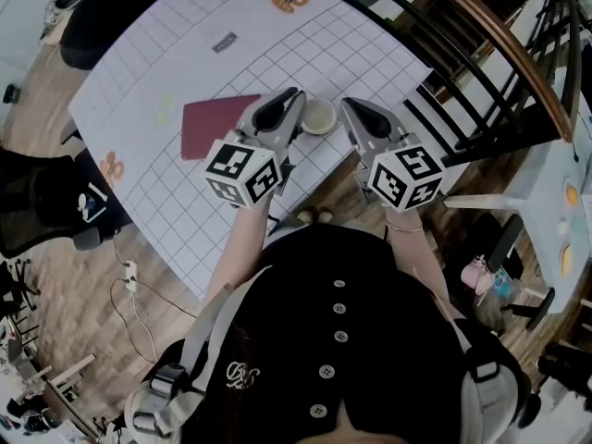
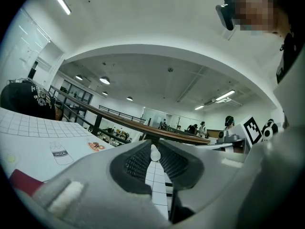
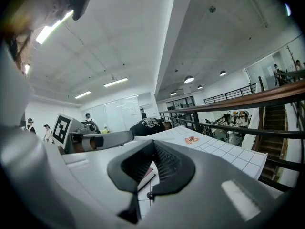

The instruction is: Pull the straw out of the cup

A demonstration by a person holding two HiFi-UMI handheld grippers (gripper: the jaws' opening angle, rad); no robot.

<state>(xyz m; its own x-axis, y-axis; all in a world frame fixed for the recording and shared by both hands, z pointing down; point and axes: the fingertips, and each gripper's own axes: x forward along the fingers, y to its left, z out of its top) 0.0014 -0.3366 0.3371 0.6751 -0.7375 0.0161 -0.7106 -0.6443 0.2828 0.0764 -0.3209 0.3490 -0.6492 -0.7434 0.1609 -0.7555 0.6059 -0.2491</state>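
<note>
A pale round cup (image 1: 319, 116) stands on the white gridded table (image 1: 185, 63), seen from above between my two grippers. My left gripper (image 1: 294, 95) reaches to the cup's left side, my right gripper (image 1: 347, 104) to its right. In the left gripper view the jaw tips (image 2: 155, 149) pinch a short whitish, translucent straw end (image 2: 155, 153); the rest of the straw is hidden. The right gripper's (image 3: 153, 144) jaws meet at the tips with nothing between them. The cup appears in neither gripper view.
A dark red book (image 1: 213, 123) lies left of the cup. Small printed pictures mark the table, among them a milk bottle (image 2: 59, 152). A black garment (image 1: 120, 7) lies at the far end. A railing (image 1: 490, 54) runs along the right and a black chair (image 1: 37, 202) stands at the left.
</note>
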